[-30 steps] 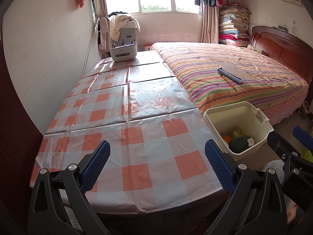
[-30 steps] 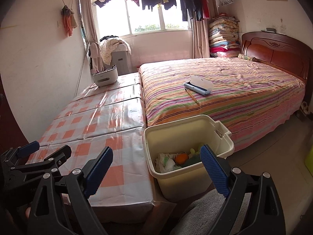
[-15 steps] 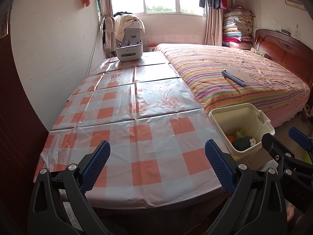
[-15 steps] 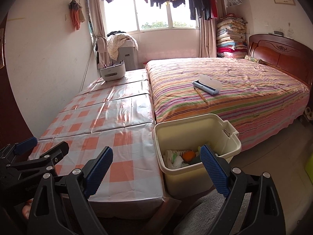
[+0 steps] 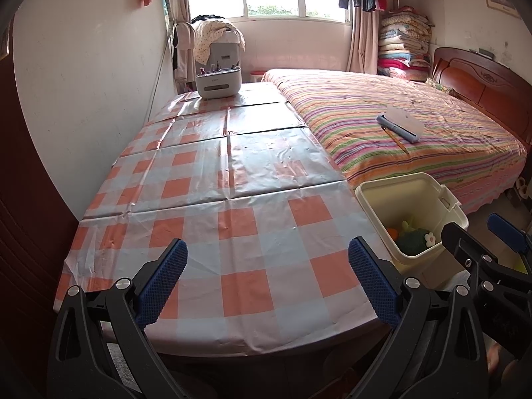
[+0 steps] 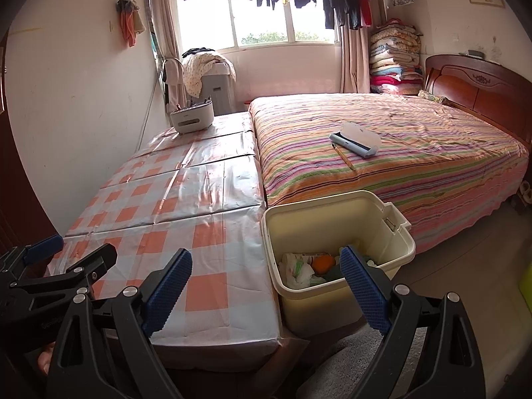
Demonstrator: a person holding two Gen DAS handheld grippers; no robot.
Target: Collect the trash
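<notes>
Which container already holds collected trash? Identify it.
The cream bin beside the checked table; the white caddy at the table's far end only holds upright tools.

A grey organizer [image 5: 217, 83] stands on the checkered table [image 5: 206, 199] beside the bed [image 5: 415, 133].

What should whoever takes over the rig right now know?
Left hand-held gripper: open, empty, over the near end of the checked tablecloth.
Right hand-held gripper: open, empty, by the cream bin.
Bin stands beside the table and holds trash: white wrappers, an orange piece.
No trash visible on the tablecloth; a white caddy stands at its far end.
Left: judge whether the pencil on the bed counts.
</notes>
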